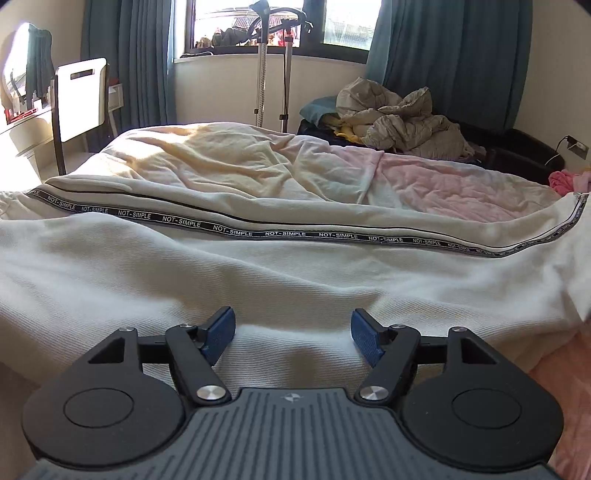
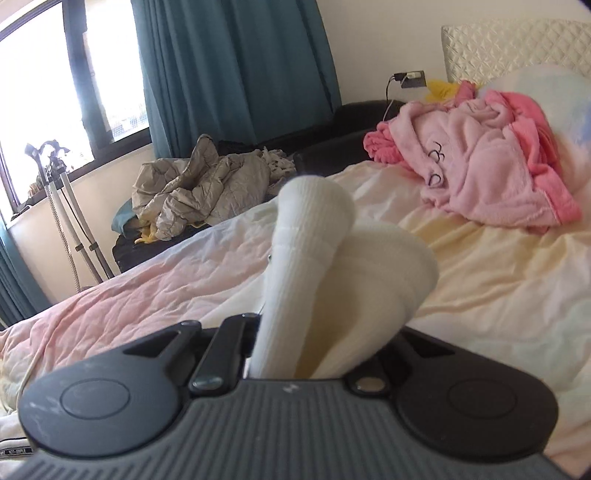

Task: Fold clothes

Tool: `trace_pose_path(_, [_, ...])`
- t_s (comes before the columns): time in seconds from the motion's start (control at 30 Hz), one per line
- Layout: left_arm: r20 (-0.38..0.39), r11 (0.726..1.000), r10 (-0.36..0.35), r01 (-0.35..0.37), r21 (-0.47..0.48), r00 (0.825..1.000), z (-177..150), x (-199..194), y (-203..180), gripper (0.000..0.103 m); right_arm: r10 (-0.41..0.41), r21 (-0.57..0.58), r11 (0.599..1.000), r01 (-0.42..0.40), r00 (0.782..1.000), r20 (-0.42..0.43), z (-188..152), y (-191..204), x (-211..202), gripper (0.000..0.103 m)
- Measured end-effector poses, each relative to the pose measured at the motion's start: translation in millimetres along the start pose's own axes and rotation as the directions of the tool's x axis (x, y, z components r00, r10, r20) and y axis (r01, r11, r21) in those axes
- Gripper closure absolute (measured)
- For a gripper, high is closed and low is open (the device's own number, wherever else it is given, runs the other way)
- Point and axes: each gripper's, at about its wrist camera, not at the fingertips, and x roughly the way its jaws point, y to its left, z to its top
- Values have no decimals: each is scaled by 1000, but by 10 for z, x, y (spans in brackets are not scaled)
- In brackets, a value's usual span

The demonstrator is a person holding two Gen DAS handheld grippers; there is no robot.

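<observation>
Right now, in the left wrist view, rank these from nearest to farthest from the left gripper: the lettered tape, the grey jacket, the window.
1. Lettered tape: runs across the white garment just beyond the open left gripper.
2. Grey jacket: crumpled past the bed, to the right.
3. Window: on the far wall, top centre.

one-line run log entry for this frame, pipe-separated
task: fold clothes | left gripper: open, over white garment with NOT-SIMPLE tape trim | right gripper: shut on garment's bunched white fabric, raised above bed
</observation>
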Motion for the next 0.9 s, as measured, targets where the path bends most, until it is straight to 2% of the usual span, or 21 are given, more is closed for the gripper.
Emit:
trace_pose_path(0.1, [50,998,-33,36,-45,998,68,-133,87,30,31,-65,998,-27,997,64,170,410,-220,93])
trace_pose_path(0.2, [123,984,-68,87,-154,990,137,-300,295,29,70,-149,988,-49,988,139,238,890,-498,93])
trace_pose_path(0.3, [201,939,-77,139,-314,977,189,-463,636,27,127,-296,954,-55,965,228,146,1434,-769,93])
trace_pose_path(0.43, [265,907,-23,132,-401,964,198,-606,931,27,242,-443,891,-102,931,272,-165,2104,-1097,94])
trace_pose_path(0.5, [279,896,-12,135,-424,960,205,-635,1007,27,310,-494,856,-153,917,252,-433,2397,-1256,94])
trace_pose_path(0.57, [294,884,-5,142,-445,956,214,-661,1075,27,372,-568,797,-206,908,193,-844,2661,-1391,94])
trace_pose_path(0.67, [309,878,-10,156,-452,951,216,-684,1089,27,445,-671,687,-279,891,85,-1475,3020,-1547,94])
trace_pose_path(0.73, [317,883,-24,169,-439,948,201,-691,1062,27,470,-750,582,-315,883,-6,-2017,3172,-1586,93])
trace_pose_path(0.83, [314,895,-33,168,-413,949,187,-661,1001,27,461,-786,520,-336,885,-74,-2437,3147,-1551,93])
trace_pose_path(0.9, [308,905,-33,159,-394,951,185,-631,950,27,480,-776,517,-362,873,-87,-2448,3085,-1569,90])
